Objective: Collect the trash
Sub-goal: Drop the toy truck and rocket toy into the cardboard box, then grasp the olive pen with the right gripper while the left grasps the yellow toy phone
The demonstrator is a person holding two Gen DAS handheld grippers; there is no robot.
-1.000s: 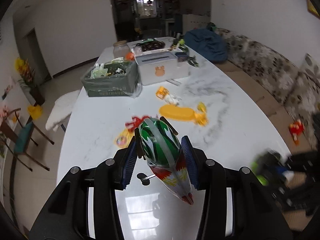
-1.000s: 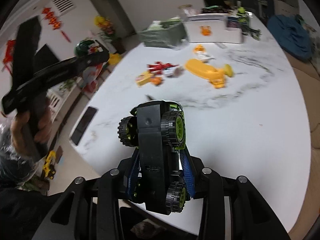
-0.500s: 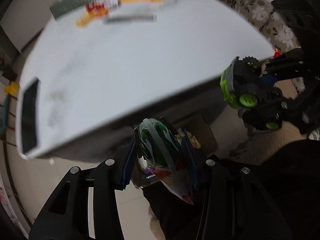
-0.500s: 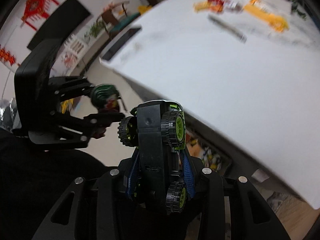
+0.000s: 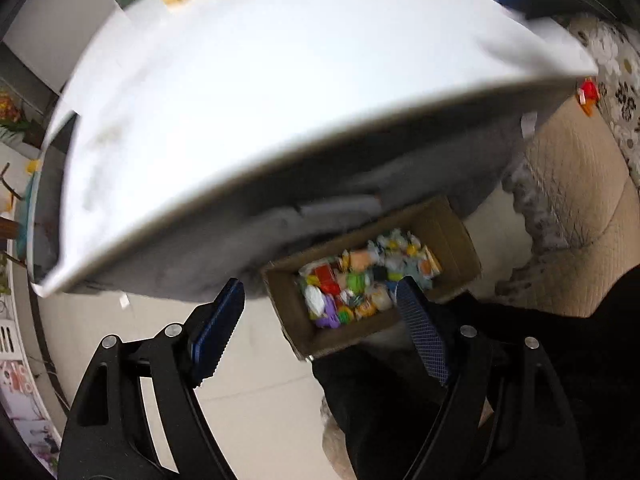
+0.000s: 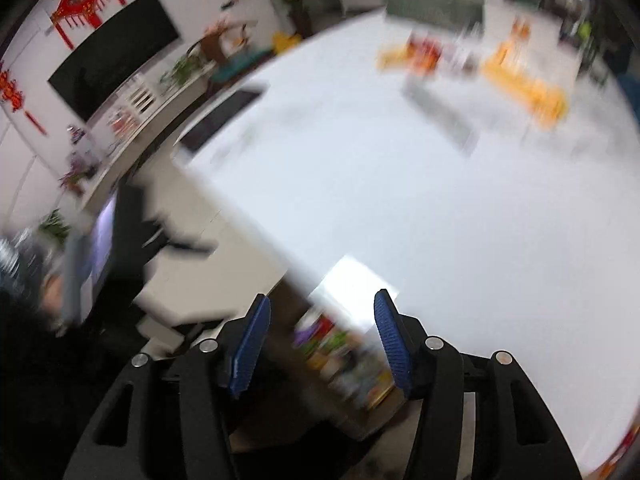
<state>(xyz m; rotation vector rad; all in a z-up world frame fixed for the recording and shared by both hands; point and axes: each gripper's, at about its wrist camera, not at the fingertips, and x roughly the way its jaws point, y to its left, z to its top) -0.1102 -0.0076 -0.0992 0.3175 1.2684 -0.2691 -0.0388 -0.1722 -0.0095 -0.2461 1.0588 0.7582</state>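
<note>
Below the table edge, only the left hand-held gripper [image 5: 318, 326], spread empty like the right [image 6: 320, 342], clearly shows the cardboard box [image 5: 454, 236].

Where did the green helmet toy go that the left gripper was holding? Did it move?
Yes. The left gripper has its jaws open and empty above the cardboard box beside the table. The toy probably dropped in, though I cannot pick it out among the clutter.

A cardboard box [image 5: 452, 232] filled with toys [image 5: 360, 284] sits on the floor [image 5: 248, 400] below the near edge of the bench [image 5: 280, 100], whose far end carries more toys [image 6: 520, 84].
</note>
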